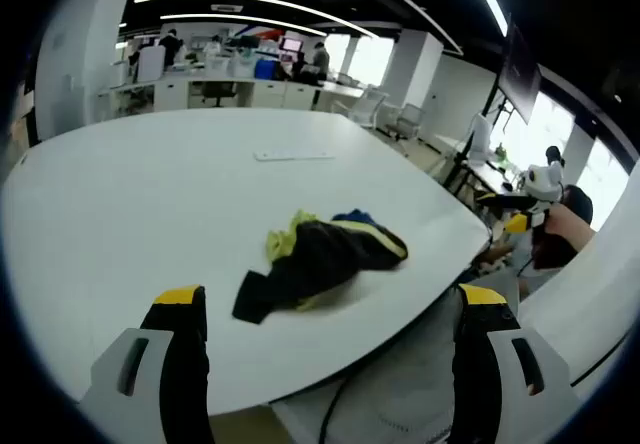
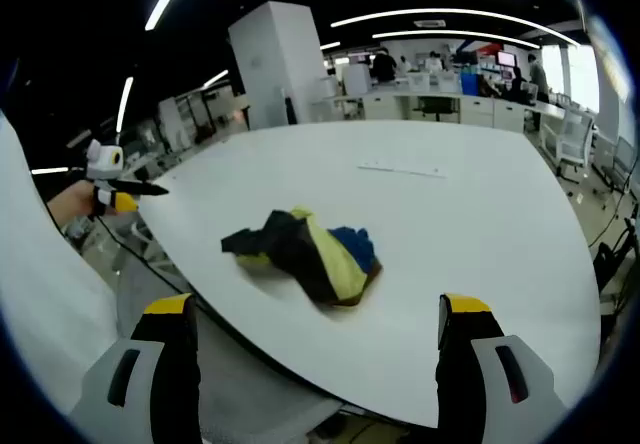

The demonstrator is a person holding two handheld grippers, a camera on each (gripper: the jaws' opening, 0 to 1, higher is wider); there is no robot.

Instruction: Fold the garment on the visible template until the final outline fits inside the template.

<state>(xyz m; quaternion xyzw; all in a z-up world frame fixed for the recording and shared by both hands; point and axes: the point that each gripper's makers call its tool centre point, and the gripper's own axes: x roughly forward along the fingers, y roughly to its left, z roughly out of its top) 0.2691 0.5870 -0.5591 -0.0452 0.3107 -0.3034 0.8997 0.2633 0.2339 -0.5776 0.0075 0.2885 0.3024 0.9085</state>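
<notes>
Garment (image 1: 320, 259): crumpled black, yellow and blue heap at frame centre in both views (image 2: 305, 251), lying on the white counter (image 1: 120, 204), near its curved edge. Left tongs (image 1: 325, 314) spread wide, holding nothing; right tongs (image 2: 315, 319) likewise wide and empty, both short of the cloth. A thin white strip (image 1: 293, 155) lies upper centre, well apart from the heap. No template outline can be made out. Judgement: task at start. Spread the heap flat first; take 2 separate edges, 1 per tongs, and pull apart low over the counter.
</notes>
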